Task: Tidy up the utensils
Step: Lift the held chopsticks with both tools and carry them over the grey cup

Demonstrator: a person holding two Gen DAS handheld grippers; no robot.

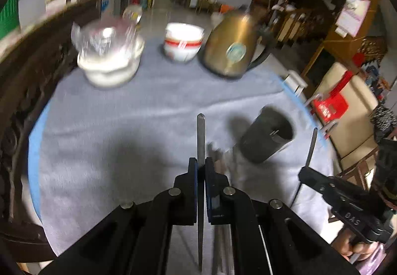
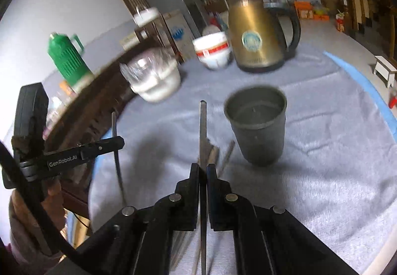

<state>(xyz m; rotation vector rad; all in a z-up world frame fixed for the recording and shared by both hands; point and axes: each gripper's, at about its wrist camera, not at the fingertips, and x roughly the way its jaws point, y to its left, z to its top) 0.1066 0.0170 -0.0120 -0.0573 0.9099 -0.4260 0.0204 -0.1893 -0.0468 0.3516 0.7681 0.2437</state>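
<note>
My left gripper [image 1: 201,163] is shut on a flat metal chopstick [image 1: 201,136] that points up and away, above the grey cloth [image 1: 148,113]. My right gripper [image 2: 203,168] is shut on a second metal chopstick [image 2: 203,126] in the same way. A dark grey cup [image 1: 268,136] [image 2: 258,126] stands upright and empty, just right of both grippers. Several loose chopsticks [image 2: 227,156] [image 1: 219,158] lie on the cloth beside the cup's base. Each view catches the other gripper at its edge: the right gripper [image 1: 307,170] and the left gripper [image 2: 120,142], each clamping its stick.
At the back of the table stand a gold kettle [image 2: 258,39], stacked white bowls with a red band [image 2: 213,51], and a clear glass bowl on white bowls [image 2: 156,76]. A green thermos [image 2: 67,56] and a dark wooden rail [image 1: 29,81] are on the left. A red stool [image 1: 330,104] is beyond the right edge.
</note>
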